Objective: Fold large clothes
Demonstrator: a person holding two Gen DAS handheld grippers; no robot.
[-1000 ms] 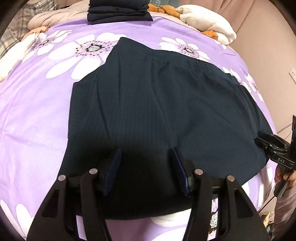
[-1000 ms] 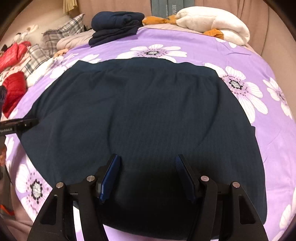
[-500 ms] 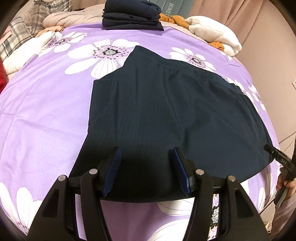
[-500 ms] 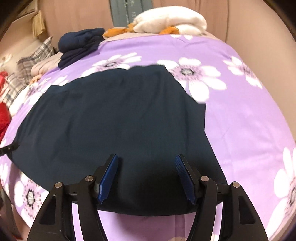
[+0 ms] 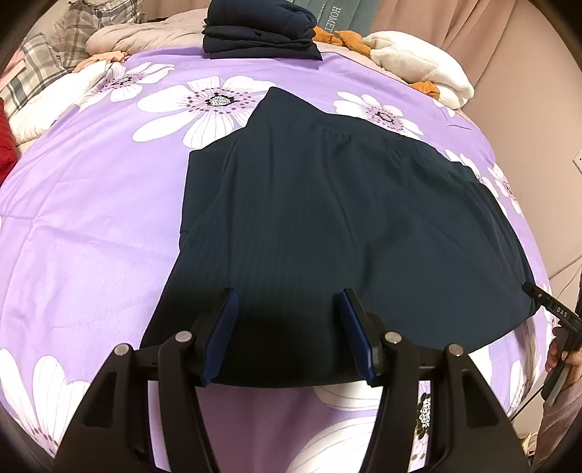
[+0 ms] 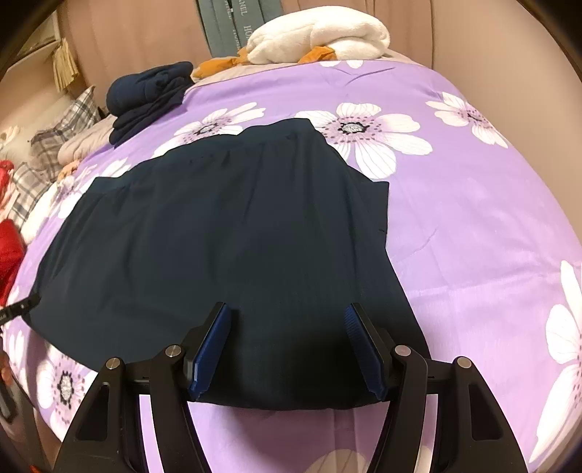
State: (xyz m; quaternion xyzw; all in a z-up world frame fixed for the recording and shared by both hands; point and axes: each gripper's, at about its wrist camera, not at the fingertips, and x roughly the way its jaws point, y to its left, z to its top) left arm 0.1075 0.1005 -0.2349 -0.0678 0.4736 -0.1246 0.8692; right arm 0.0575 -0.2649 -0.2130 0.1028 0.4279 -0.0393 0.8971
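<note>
A large dark navy ribbed garment [image 5: 327, 225] [image 6: 218, 233] lies spread flat on a purple bedspread with white flowers [image 5: 91, 218] [image 6: 473, 218]. My left gripper [image 5: 287, 302] hovers open over the garment's near left hem, nothing between its blue pads. Over the near right hem my right gripper [image 6: 287, 316] is open too, its pads apart above the cloth. The right gripper's tip [image 5: 545, 302] shows at the right edge of the left wrist view, with a hand [image 5: 562, 360] on it. The left gripper's tip [image 6: 18, 307] shows at the far left of the right wrist view.
A folded stack of dark navy clothes [image 5: 258, 29] [image 6: 149, 98] sits at the far edge of the bed. White fleece and orange cloth [image 5: 418, 62] [image 6: 320, 36] lie at the headboard. Plaid pillows [image 5: 32, 69] and a red item [image 6: 7, 251] lie to the left.
Both grippers have drawn outward toward the garment's near corners, the left one to the left, the right one to the right with a roll. Their jaws stayed open.
</note>
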